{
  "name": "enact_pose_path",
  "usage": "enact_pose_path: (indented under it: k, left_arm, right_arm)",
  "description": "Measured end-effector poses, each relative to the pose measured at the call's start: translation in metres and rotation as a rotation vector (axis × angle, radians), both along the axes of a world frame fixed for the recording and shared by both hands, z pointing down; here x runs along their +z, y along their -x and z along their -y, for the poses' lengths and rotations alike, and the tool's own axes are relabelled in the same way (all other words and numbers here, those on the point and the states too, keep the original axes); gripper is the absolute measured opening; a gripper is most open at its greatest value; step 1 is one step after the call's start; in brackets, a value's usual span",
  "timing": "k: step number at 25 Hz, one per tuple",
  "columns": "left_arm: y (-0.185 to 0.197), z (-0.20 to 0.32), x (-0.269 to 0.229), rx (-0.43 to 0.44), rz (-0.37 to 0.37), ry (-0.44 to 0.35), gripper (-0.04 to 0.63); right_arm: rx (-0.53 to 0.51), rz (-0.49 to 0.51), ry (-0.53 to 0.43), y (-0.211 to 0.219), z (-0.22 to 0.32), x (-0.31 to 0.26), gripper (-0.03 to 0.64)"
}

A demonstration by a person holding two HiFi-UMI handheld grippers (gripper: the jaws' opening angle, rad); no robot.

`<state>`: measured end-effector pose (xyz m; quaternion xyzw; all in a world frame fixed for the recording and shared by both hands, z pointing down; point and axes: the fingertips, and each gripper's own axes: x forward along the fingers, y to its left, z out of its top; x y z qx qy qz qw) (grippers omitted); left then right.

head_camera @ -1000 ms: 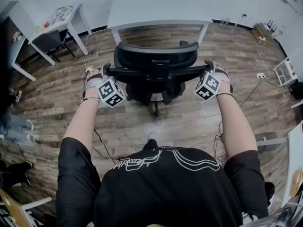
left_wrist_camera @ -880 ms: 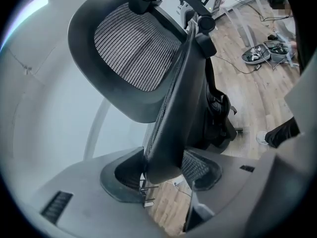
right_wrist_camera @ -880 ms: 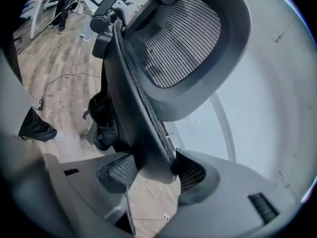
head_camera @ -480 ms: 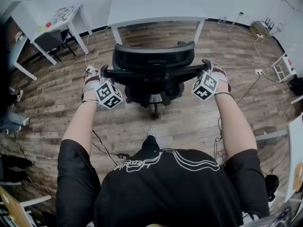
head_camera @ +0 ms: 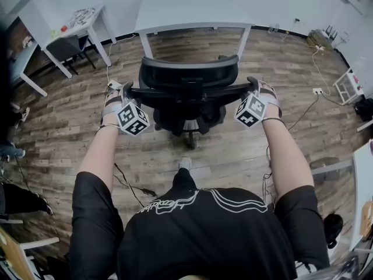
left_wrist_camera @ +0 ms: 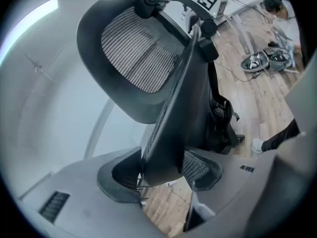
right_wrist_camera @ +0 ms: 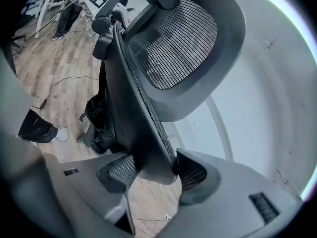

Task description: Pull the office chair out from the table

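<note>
Black mesh backrest edges are sitting clamped on both sides: the left hand-held gripper (left_wrist_camera: 161, 175) and the right hand-held gripper (right_wrist_camera: 151, 175) are each gripping one side of the office chair (head_camera: 189, 92). Compared with a second ago, the chair is rolling toward the person, and a wider strip of floor (head_camera: 233, 150) is showing between it and the white bench (head_camera: 192, 7), so the pull is looking nearly done. Loose cables (head_camera: 131, 185) are trailing over the wood planks, and a second bench (head_camera: 81, 19) is standing at the room's left.
</note>
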<state>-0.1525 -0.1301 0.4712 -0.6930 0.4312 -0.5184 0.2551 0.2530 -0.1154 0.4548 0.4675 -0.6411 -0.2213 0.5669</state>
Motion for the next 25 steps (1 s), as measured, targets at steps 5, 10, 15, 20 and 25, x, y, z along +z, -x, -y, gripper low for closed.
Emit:
enact_pose_path:
  k: [5,10,15,20,25]
  left_arm:
    - [0.000,-0.009,-0.006,-0.017,-0.132,0.048,0.247]
    - [0.021,-0.032,-0.016,-0.101,-0.282,0.041,0.281]
    - [0.021,-0.116,-0.003,-0.127,-0.555,0.136,0.281]
    - [-0.034,-0.185,-0.062,-0.001,-1.036,0.281,0.279]
    - [-0.098,-0.259,-0.120,0.218,-1.220,0.280,0.207]
  right_arm:
    - [0.016,0.012,-0.018,-0.001,-0.007,-0.005,0.246]
    - [0.071,0.112,-0.080,-0.010,-0.032,-0.016,0.276]
    - [0.073,0.380,-0.043,-0.002,-0.111,-0.003,0.276]
    - [-0.079,0.793,0.044,0.064,-0.190,-0.057,0.275]
    - [-0.177,1.033,0.156,0.116,-0.244,-0.079,0.273]
